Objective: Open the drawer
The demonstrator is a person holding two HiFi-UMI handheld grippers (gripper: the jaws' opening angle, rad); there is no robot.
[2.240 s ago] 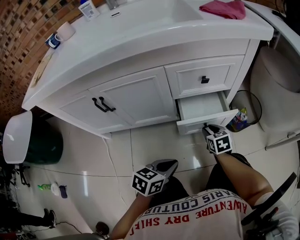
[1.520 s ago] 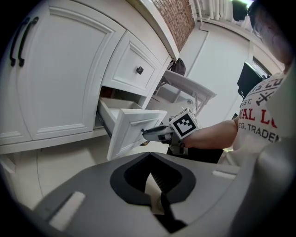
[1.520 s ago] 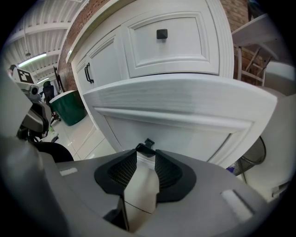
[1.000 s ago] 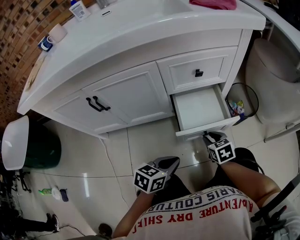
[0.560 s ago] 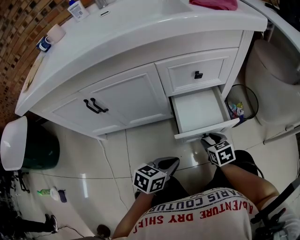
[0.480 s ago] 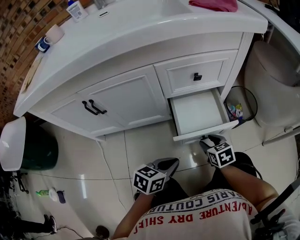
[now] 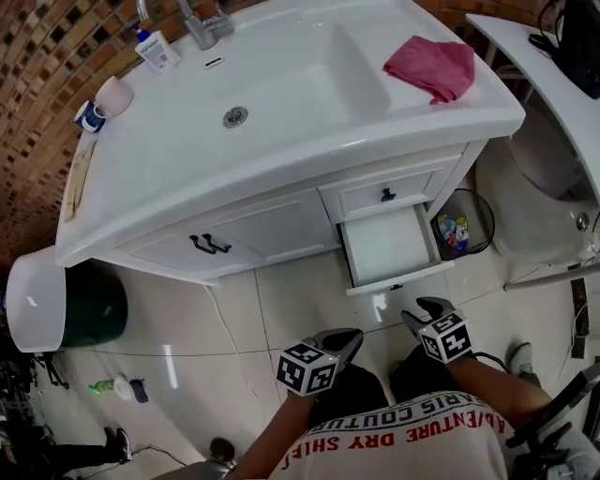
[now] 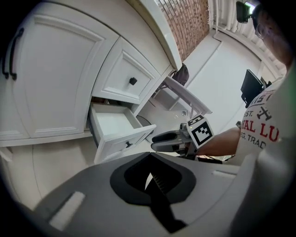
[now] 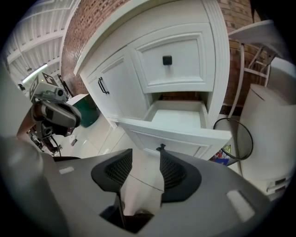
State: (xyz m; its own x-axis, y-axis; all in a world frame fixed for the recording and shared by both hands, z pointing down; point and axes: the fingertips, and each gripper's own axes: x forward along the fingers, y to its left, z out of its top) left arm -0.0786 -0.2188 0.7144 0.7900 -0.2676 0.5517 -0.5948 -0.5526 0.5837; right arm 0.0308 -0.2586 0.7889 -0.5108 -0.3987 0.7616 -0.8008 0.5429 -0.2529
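The tap (image 7: pixel 202 21) is cut off by the head view's top edge, and the print on the bottle (image 7: pixel 155 49) left of it is too small to read. The colourful bits in the bin (image 7: pixel 466 208) right of the open drawer (image 7: pixel 389 246) cannot be told apart; the drawer's far end hides under the vanity (image 7: pixel 272 230)

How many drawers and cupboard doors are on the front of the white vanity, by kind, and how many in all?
Drawers: 2, the upper drawer shut, the lower drawer open
Cupboard doors: 2, the left door and the right door, both shut
Total: 4
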